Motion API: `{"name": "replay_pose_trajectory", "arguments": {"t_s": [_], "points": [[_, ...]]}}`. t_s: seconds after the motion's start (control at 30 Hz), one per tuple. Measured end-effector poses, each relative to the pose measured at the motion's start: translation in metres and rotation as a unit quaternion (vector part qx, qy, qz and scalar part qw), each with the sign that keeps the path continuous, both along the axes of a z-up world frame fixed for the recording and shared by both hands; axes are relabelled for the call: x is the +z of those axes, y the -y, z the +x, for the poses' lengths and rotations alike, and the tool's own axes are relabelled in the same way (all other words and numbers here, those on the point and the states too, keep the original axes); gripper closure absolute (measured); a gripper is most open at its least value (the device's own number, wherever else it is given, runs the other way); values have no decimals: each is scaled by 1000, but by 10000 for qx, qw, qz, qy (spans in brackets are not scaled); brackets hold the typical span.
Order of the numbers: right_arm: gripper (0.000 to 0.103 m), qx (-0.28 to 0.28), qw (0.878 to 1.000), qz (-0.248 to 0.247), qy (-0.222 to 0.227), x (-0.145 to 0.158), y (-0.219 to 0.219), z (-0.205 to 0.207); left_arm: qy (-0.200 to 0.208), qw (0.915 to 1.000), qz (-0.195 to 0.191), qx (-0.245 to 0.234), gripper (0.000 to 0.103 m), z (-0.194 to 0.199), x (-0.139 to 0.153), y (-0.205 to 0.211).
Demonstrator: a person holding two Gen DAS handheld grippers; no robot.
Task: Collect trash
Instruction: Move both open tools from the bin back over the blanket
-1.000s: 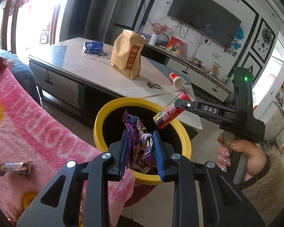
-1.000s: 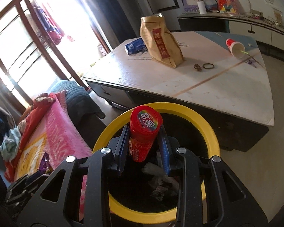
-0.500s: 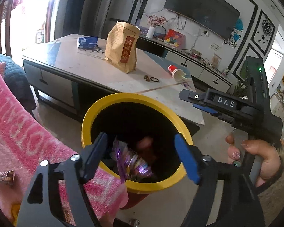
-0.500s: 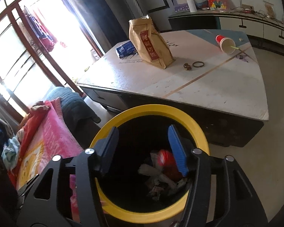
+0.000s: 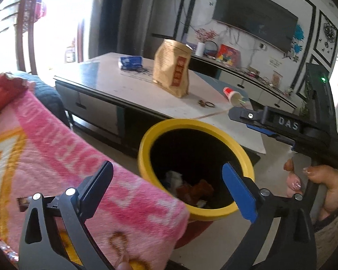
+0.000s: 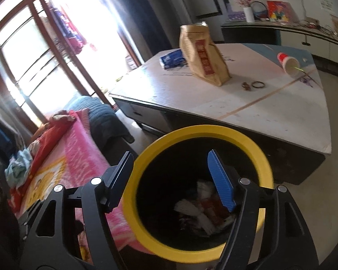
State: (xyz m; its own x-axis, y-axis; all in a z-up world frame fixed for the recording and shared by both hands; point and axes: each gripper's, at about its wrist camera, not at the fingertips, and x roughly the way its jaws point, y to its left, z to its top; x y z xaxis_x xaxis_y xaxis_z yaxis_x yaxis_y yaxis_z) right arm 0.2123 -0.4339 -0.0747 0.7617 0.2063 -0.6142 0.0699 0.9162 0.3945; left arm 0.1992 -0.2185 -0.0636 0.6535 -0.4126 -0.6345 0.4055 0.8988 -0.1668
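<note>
- My left hand-held gripper [image 5: 166,181] hangs over the near rim of the round bin with the yellow rim and black inside [image 5: 146,144]; its jaws are opening, spread wide, with nothing between them.
- My right hand-held gripper [image 6: 170,175] points down into the same bin [image 6: 264,157]; its jaws are opening too, and they hold nothing.
- The trash lies at the bottom of the bin: crumpled white paper [image 6: 189,207] and red scraps [image 5: 196,190], blurred.
- A pink patterned blanket [image 5: 56,155] lies just beside the bin, touching its rim on my left.
- A small wrapped snack bar [image 5: 22,202] rests on that blanket, near my left finger.
- On the pale surface [image 6: 270,112] beyond the bin, a tan paper bag with a red label [image 6: 202,56] stands upright near the middle.
- A blue packet [image 6: 172,59] lies behind the bag, towards the far edge.
- A red-and-white paper cup [image 6: 288,63] lies on its side near the right edge.
</note>
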Motion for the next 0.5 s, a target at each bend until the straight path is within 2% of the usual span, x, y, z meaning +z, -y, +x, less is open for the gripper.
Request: {"name": "replay_pose_trajectory", "arguments": {"t_s": [0.1, 0.5], "points": [[30, 152, 9998, -116, 90, 5, -15, -2, 90, 9998, -17, 154, 8, -3, 5, -12], [28, 734, 9959, -381, 380, 21, -62, -10, 255, 9955, -103, 905, 7, -8, 19, -67]]}}
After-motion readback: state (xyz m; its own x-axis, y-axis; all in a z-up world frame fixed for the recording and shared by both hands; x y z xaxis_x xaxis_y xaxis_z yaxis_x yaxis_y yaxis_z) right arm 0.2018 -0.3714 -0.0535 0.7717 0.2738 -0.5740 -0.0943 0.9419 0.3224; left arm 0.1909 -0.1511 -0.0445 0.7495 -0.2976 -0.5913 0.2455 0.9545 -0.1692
